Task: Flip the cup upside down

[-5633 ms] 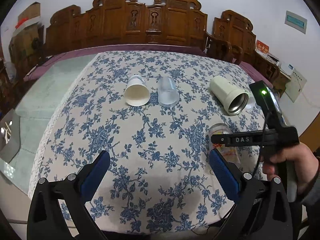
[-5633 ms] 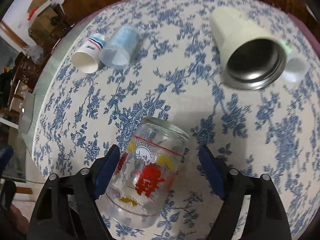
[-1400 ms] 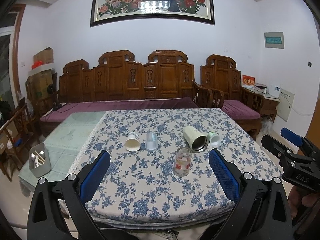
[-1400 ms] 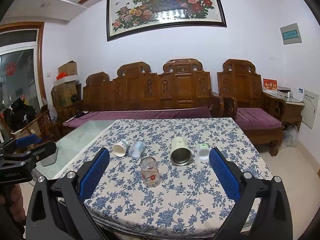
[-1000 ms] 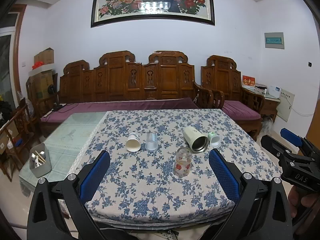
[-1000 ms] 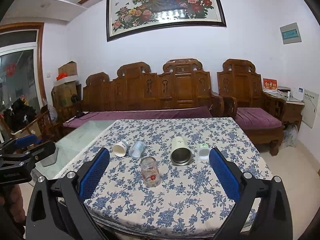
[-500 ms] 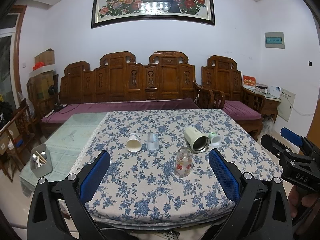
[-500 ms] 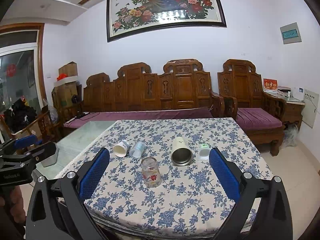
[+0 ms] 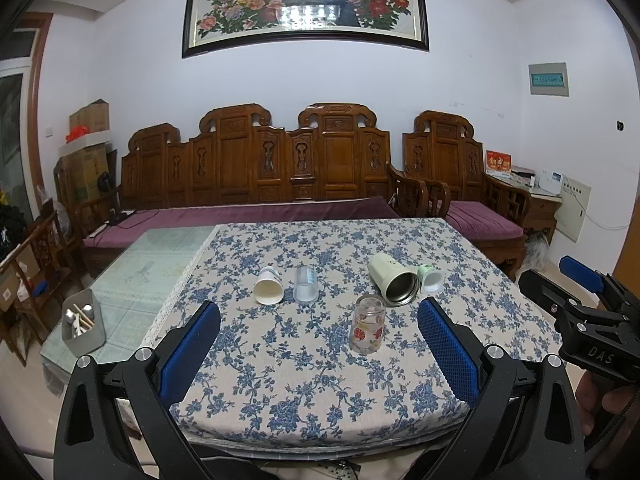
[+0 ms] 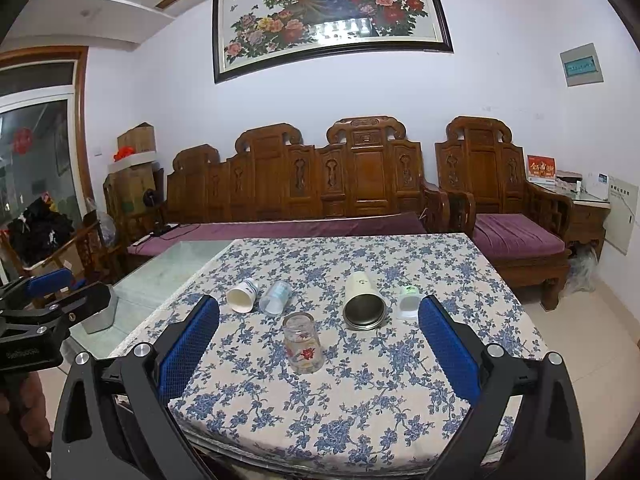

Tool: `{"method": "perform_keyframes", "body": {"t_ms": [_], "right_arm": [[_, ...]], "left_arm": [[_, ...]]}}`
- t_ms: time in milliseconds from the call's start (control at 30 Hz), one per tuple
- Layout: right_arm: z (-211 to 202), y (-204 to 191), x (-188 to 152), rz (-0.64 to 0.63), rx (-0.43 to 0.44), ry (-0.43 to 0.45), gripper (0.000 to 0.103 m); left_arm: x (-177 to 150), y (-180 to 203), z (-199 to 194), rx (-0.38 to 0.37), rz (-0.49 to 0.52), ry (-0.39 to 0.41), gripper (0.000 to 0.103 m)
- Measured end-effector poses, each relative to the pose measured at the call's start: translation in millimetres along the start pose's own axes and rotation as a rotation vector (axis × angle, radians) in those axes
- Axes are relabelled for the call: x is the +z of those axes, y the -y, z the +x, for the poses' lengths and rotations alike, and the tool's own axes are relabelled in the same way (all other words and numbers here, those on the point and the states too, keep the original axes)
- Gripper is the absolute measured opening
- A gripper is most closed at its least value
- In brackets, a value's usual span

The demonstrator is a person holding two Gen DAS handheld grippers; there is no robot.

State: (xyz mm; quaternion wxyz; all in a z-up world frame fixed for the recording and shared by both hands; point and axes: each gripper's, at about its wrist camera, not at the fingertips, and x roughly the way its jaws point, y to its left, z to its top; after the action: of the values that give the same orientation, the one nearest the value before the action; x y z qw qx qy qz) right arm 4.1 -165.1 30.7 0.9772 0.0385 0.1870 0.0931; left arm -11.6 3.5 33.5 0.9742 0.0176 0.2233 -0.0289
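A clear glass cup with a red print stands upside down on the blue-flowered tablecloth; it also shows in the right wrist view. My left gripper is open and empty, held back off the near table edge. My right gripper is open and empty, also back from the table. In the left wrist view the right gripper shows at the right edge. In the right wrist view the left gripper shows at the left edge.
A white paper cup, a clear plastic cup, a cream steel-lined mug and its lid lie on their sides behind the glass. A metal box of utensils sits at the left. Wooden benches stand behind.
Since 5.6 s ago my right gripper has let go of the glass cup and both grippers have pulled far back. Over the last second almost nothing moves.
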Motion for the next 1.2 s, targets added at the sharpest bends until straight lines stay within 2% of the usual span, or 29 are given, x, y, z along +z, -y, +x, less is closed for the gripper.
{"method": "perform_keyframes", "body": {"t_ms": [1200], "right_arm": [[0.8, -4.6, -1.5, 0.002, 0.003, -0.003, 0.100]], "left_arm": [[1.9, 0.5, -0.4, -0.001, -0.004, 0.007, 0.095]]}}
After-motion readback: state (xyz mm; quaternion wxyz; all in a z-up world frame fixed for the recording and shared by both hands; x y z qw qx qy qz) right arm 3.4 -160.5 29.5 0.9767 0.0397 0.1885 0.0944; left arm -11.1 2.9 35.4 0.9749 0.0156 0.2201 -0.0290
